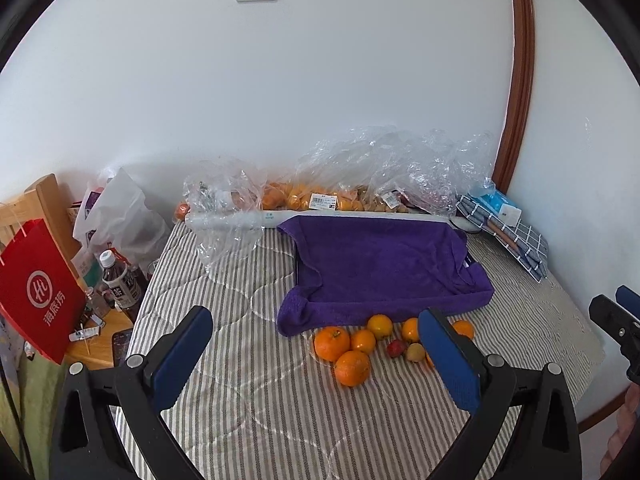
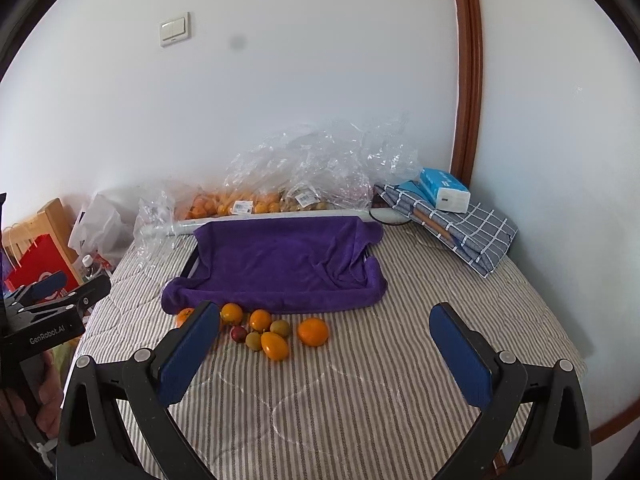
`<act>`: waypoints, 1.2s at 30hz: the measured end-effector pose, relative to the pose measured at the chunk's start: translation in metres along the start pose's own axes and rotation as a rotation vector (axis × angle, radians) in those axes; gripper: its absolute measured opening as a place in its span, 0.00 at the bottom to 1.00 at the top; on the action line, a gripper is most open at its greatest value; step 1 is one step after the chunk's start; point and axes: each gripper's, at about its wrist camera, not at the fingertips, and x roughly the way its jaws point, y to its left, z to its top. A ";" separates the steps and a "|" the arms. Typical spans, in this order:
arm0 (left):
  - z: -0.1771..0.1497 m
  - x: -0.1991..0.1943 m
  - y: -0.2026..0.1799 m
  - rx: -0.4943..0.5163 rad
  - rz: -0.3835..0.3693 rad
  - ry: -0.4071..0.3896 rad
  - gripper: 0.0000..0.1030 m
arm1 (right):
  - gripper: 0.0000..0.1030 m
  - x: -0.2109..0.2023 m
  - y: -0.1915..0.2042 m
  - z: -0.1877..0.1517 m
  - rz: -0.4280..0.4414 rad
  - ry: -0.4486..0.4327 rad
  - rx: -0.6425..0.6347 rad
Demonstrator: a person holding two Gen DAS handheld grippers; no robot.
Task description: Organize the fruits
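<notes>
Both the left gripper [image 1: 316, 354] and right gripper [image 2: 326, 344] hang spread and empty, low in frame, facing loose orange and small fruits [image 2: 264, 330] clustered against the purple towel-lined tray [image 2: 280, 264], likely their destination.

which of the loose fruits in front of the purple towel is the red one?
The small red fruit, mid-cluster. It is dark red and small; the oranges around it are orange, and the two small fruits beside it are greenish-brown.
</notes>
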 end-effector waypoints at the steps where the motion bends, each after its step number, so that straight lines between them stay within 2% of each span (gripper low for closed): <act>1: 0.001 0.001 0.001 0.011 -0.009 -0.002 1.00 | 1.00 0.001 0.002 0.001 -0.002 -0.003 0.007; 4: 0.004 0.007 0.003 0.040 -0.032 -0.002 1.00 | 1.00 0.006 0.007 0.002 -0.028 -0.014 0.029; 7: 0.006 0.015 0.008 0.046 -0.057 0.018 1.00 | 1.00 0.016 0.014 0.004 -0.047 0.013 0.042; 10: 0.007 0.021 0.011 0.061 -0.046 0.029 1.00 | 1.00 0.022 0.019 0.003 -0.071 0.028 0.036; 15: 0.008 0.025 0.017 0.028 -0.076 0.056 1.00 | 1.00 0.021 0.025 0.004 -0.116 0.030 0.009; 19: 0.008 0.020 0.013 0.023 -0.065 0.058 1.00 | 1.00 0.017 0.022 0.003 -0.132 0.021 0.010; 24: 0.009 0.011 0.005 -0.024 -0.088 0.056 0.99 | 1.00 0.016 0.013 -0.004 -0.105 0.023 -0.010; 29: 0.000 -0.003 -0.008 -0.041 -0.045 0.022 0.99 | 1.00 0.011 -0.004 -0.012 -0.094 0.013 -0.024; 32: -0.005 -0.010 -0.016 -0.065 -0.051 0.014 0.99 | 1.00 0.008 -0.015 -0.016 -0.068 0.009 -0.043; 36: -0.011 -0.020 -0.029 -0.067 0.022 -0.015 0.99 | 1.00 -0.004 -0.026 -0.023 -0.024 -0.058 -0.094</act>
